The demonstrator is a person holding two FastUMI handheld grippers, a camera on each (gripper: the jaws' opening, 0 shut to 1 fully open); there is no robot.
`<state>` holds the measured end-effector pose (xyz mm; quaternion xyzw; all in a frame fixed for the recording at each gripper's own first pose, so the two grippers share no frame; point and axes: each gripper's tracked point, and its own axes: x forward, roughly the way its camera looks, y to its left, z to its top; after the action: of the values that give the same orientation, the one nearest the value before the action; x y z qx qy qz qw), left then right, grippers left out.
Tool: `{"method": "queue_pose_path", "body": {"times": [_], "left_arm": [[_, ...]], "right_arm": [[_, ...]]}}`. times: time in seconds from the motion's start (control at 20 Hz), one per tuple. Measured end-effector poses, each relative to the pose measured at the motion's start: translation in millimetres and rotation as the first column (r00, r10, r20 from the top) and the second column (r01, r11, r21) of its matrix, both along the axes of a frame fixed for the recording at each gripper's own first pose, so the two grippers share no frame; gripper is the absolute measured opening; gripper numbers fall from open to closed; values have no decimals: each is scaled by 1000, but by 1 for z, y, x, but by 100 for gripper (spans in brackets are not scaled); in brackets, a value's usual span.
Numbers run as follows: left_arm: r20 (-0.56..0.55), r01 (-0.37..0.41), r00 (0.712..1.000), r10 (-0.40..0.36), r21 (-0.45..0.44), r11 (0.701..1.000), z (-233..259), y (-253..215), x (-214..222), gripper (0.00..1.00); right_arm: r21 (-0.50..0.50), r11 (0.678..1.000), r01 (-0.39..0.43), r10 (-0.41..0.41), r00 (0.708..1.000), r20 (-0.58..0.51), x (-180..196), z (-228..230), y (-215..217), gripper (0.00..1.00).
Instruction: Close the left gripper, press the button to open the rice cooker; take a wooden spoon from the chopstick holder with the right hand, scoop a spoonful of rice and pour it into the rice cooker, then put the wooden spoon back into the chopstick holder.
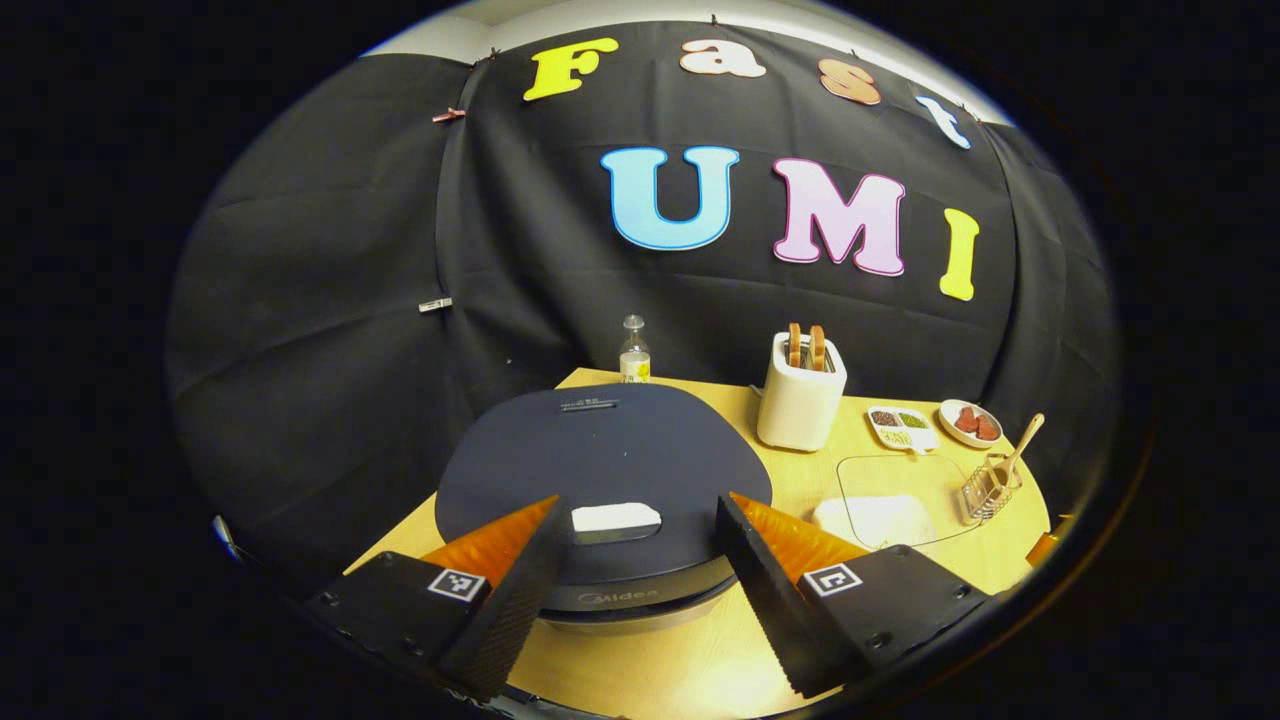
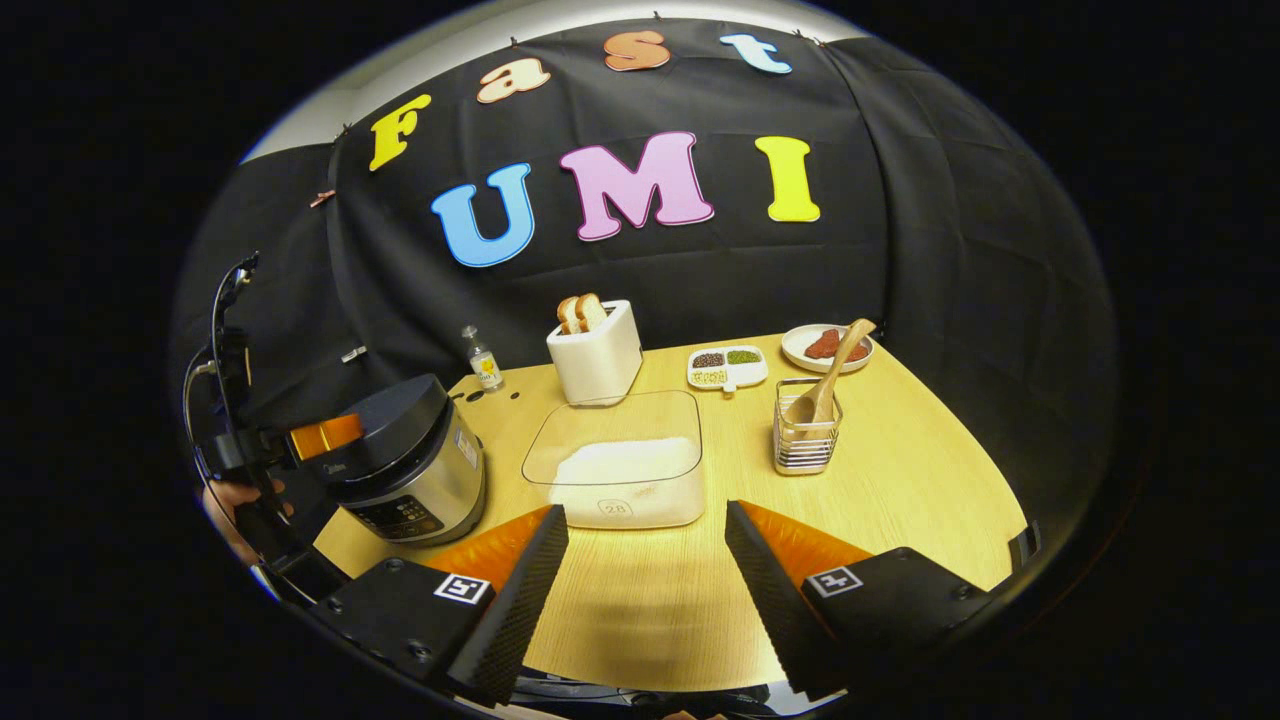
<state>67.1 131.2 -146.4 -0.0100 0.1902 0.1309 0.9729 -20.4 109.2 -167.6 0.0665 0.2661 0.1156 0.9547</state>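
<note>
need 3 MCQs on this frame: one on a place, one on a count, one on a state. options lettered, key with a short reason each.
1. Where is the wooden spoon?
A. in the chopstick holder
B. in the rice container
C. on the rice cooker lid

2. How many bread slices stand in the toaster?
A. none
B. two
C. four

3. What state is the rice cooker in?
A. lid raised
B. lid off, lying on the table
C. lid shut

Key: 1 A, the spoon stands bowl-down in the wire holder in the right gripper view. 2 B, two slices stick up from its slots. 3 C, the dark lid lies flat in the left gripper view, with the left gripper open in front of the white button.
</note>
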Motion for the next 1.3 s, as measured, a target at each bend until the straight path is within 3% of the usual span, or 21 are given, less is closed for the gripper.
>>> {"method": "queue_pose_path", "body": {"times": [0.5,0.8,0.95,1.05,1.2,1.3], "left_arm": [[26,-27,999,27,-1,1000,-20,-2,-2,100],[98,-13,995,11,22,1000,-21,-3,-5,100],[130,-3,991,-8,78,997,-18,-4,-4,100],[124,-59,991,39,163,985,-15,12,-11,99],[101,-66,993,60,61,996,-19,14,-5,100],[53,-46,998,43,56,997,-23,10,-1,100]], "right_arm": [[-86,995,-58,53,997,-62,-21,-13,8,99],[-125,990,-63,54,995,-80,-27,-13,-4,99],[-105,993,-49,42,997,-70,-26,-9,-9,99],[-80,995,-58,52,996,-74,-25,-10,-5,99],[-71,993,-89,84,994,-74,-22,-11,-7,99],[-43,995,-93,89,993,-79,-19,-11,-7,99]]}}
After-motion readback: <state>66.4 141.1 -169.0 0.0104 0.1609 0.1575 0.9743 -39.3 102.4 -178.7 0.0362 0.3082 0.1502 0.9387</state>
